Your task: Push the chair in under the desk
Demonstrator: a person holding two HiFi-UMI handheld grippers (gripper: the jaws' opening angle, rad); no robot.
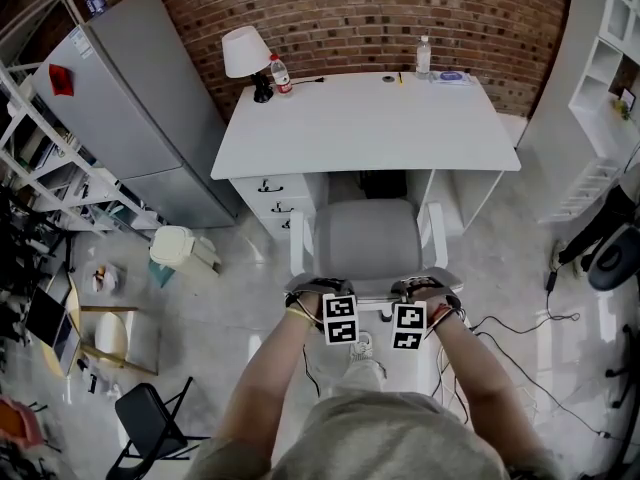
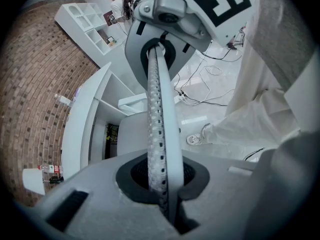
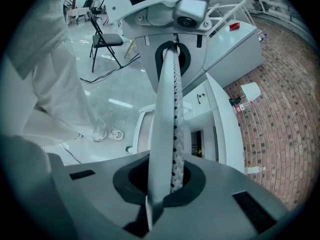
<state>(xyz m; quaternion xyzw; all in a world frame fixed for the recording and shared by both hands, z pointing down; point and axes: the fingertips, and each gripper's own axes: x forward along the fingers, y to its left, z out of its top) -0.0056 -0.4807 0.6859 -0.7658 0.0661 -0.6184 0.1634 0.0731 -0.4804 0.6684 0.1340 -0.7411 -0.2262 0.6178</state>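
Pushing the chair [image 1: 368, 238], standing with its seat front at the desk [image 1: 370, 128] edge. Bearing on the backrest [image 1: 375, 280] top with left gripper [image 1: 322, 293] and right gripper [image 1: 420, 290], both fully closed, holding nothing. Calling next for even, level forward pressure, clearing the drawer unit [image 1: 275, 200].

Bright, even indoor light, soft glare on the glossy floor [image 1: 530, 268], heavy fisheye bending, dark vignetted corners in both gripper views.
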